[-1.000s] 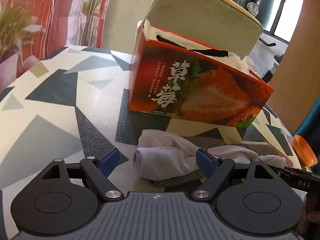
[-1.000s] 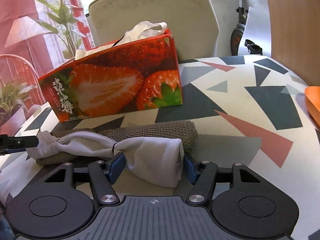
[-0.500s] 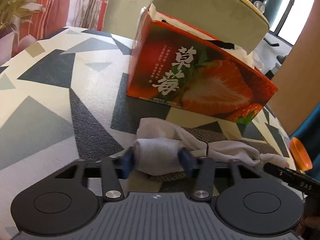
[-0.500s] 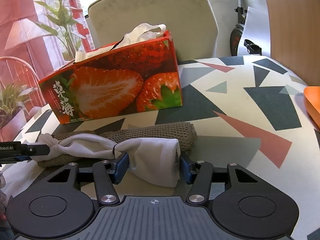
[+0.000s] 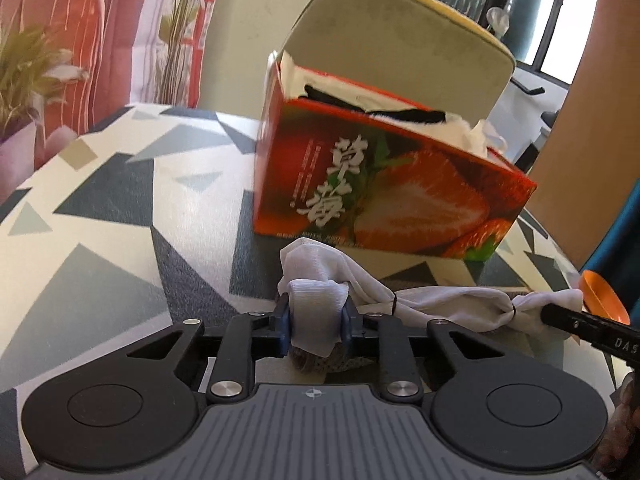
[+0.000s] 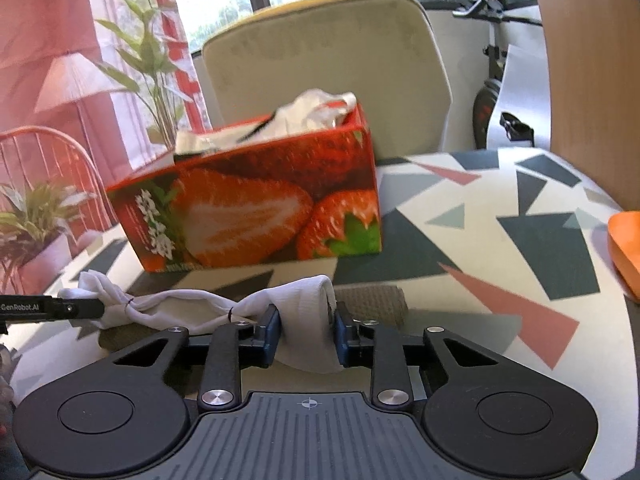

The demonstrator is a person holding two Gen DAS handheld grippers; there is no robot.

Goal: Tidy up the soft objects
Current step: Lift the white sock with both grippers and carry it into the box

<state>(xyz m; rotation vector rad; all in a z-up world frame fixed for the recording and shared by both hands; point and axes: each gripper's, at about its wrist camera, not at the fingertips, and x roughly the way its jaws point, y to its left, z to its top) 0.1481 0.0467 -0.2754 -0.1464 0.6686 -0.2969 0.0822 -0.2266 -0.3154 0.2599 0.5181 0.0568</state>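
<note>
A long white sock (image 5: 440,304), cinched by thin black bands, stretches between my two grippers above the patterned table. My left gripper (image 5: 314,320) is closing, and its blue pads press on the sock's rolled left end. My right gripper (image 6: 306,330) is closing too, its pads squeezing the sock's (image 6: 192,308) folded right end. Under the sock lies a grey-brown knitted cloth (image 6: 372,300). Behind it stands a red strawberry-printed box (image 5: 380,200) with white and black fabric inside. A finger of the other gripper shows at each view's edge.
An orange dish (image 6: 624,240) sits at the table's right edge. A beige chair back (image 6: 320,72) rises behind the box. Potted plants (image 6: 36,216) and a red curtain stand beyond the left edge. The tablecloth (image 5: 100,220) left of the box is bare.
Both pairs of jaws have narrowed from wide apart onto the ends of the white sock, which is now bunched between the pads and pulled straighter. The hands have barely shifted.
</note>
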